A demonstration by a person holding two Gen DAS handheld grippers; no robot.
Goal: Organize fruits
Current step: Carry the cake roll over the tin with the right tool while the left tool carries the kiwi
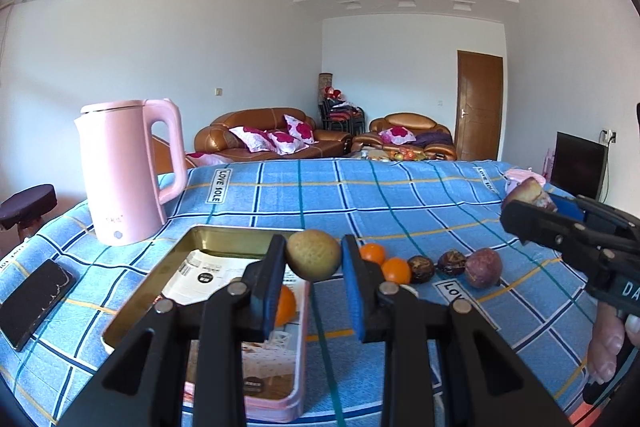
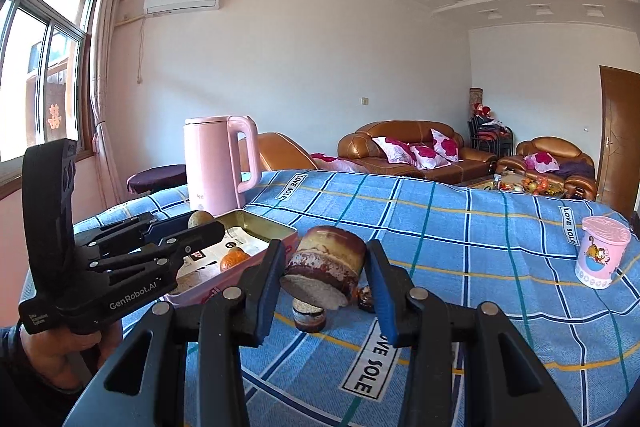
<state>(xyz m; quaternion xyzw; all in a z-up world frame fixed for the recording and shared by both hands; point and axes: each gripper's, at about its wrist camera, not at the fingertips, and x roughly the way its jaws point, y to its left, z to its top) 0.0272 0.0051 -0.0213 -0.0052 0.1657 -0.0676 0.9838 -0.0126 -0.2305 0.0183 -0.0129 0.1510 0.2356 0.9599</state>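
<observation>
now left gripper (image 1: 313,267) pinching one greenish fruit (image 1: 313,255); right gripper (image 2: 326,279) pinching one brown chunk (image 2: 326,265), perhaps fruit.

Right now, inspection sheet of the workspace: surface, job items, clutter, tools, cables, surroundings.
Surface: blue plaid cloth covers the table.
Job's things: open tin tray holds one orange; two oranges, two dark fruits and a purple fruit lie in a row on the cloth.
Clutter: pink kettle, phone, lidded pink cup.
Grippers: left tool shut on a greenish-brown fruit; right tool shut on a brown, blotchy cut fruit piece.
Cables: nothing seen.
Surroundings: brown sofas, wooden door, window.
</observation>
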